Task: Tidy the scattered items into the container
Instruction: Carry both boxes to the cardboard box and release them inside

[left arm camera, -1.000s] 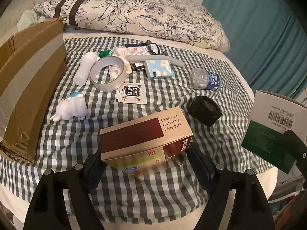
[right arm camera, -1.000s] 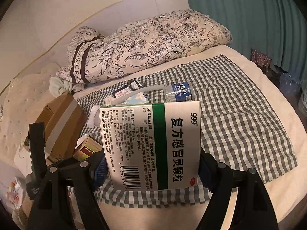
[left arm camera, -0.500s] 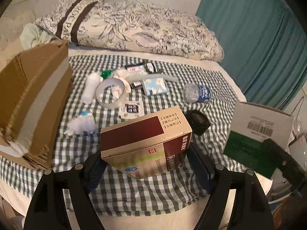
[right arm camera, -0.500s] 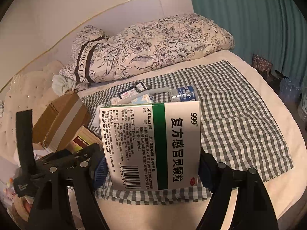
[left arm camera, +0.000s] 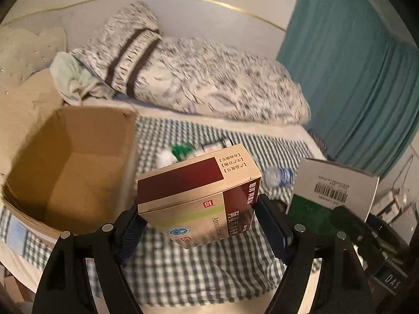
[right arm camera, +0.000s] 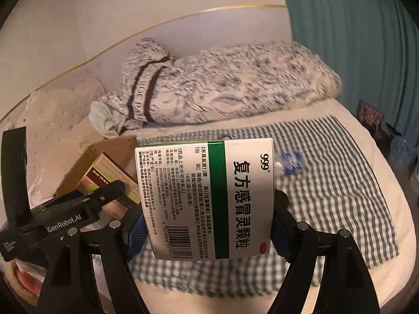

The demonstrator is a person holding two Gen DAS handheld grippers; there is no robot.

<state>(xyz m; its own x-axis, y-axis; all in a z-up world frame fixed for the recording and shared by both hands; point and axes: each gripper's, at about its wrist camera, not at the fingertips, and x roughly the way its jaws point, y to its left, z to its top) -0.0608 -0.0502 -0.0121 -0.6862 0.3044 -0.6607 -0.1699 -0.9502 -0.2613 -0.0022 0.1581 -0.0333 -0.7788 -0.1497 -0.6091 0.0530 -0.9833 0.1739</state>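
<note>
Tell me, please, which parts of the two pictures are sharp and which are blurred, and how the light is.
Left wrist view: the maroon medicine box is sharp, while the floral pillow and cardboard box are motion-smeared; the light is dim and warm. Right wrist view: the print on the green-and-white medicine box is crisp, the water bottle is smeared, and the corners go dark from the fisheye lens.

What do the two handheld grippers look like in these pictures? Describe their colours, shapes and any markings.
Both the left gripper and the right gripper have two black angular fingers with silver rivets and blue ribbed pads. In the right wrist view, the left gripper's black body bears white "GenRobot.AI" lettering. No cables, hands or sleeves show.
</note>
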